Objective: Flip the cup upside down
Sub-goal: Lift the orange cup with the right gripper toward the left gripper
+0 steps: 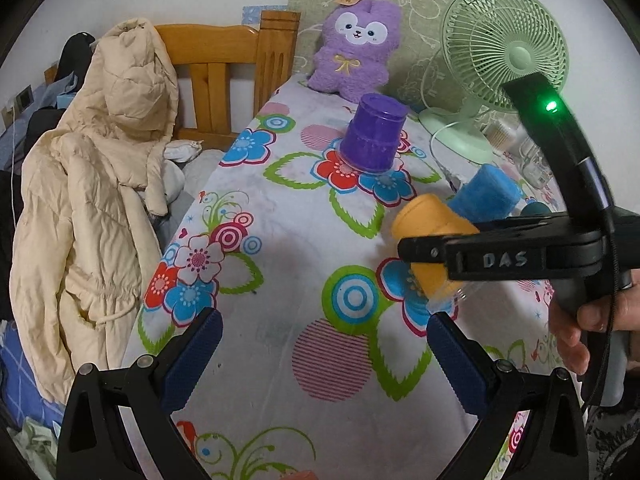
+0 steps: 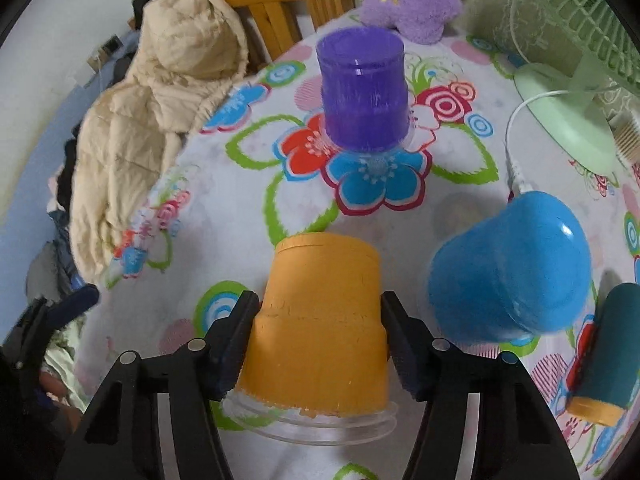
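Progress looks far along: the orange cup [image 2: 320, 320] already stands mouth-down, its clear rim at the bottom and its closed base on top, in the near part of the flowered worktop [image 1: 280, 208]. The right claw [image 2: 320, 344] has its two pads against the cup's sides, so it reads as gripping the cup, though whether the rim rests fully on the cloth or hangs just above it cannot be told from the right wrist view. What seems left is to set it firmly down, let go and draw back.

The purple cup [image 2: 362, 92] is also inverted, nearer the far edge, in front of the plush toy [image 1: 356, 48]. The blue cup [image 2: 508, 268] sits tilted toward the right edge, with a dark teal cup [image 2: 612, 348] lying just beside it; those may need turning too, if the task covers them.

The left claw [image 1: 320, 356] hangs spread wide over the near edge, holding nothing.
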The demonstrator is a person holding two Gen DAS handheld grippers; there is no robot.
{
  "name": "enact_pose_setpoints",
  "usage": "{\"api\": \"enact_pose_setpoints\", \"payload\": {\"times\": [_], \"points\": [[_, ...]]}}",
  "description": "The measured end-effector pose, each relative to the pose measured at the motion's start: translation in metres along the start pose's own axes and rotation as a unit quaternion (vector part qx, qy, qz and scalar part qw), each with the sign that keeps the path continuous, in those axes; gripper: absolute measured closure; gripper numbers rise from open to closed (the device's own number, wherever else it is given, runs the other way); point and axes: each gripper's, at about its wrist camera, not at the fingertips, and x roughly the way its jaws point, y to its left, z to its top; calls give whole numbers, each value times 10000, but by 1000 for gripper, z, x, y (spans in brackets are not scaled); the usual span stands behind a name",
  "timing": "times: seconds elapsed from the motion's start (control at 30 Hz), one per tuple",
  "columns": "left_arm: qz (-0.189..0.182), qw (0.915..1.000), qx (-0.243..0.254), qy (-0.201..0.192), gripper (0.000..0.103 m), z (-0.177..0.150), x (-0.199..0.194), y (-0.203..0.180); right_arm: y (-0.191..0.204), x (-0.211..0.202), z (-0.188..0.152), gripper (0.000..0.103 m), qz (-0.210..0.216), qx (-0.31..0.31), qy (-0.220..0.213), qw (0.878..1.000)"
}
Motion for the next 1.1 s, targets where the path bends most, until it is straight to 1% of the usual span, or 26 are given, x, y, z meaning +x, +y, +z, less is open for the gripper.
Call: {"api": "enact_pose_setpoints", "payload": {"times": [0.17, 0.27, 0.37, 0.53, 0.67, 0.9, 1.1], "points": [[-37, 9999, -81, -83, 0, -6, -15, -2, 3, -38, -15, 38, 113, 76, -391, 9991], [-156, 9997, -148, -121, 0, -13, -27, -4, 3, -61, -35, 38, 172, 152, -608, 9979], [-216, 9995, -149, -165, 0, -22, -39, -10, 2, -79, -66, 38, 238, 254, -717, 9968], [-330, 9992, -100, -191, 0, -40, -55, -26, -6, -92, -118, 38, 310, 601, -787, 9946], [-421, 9990, 15, -177, 0, -54, -65, -40, -13, -100, -151, 38, 363, 909, -839, 9917], [-536, 9982, 262, -104, 0, -75, -73, -66, -20, -113, -192, 38, 333, 1175, -868, 9887], [-625, 9974, 362, -27, 0, -88, -75, -80, -24, -121, -215, 38, 331, 1328, -939, 9861]]}}
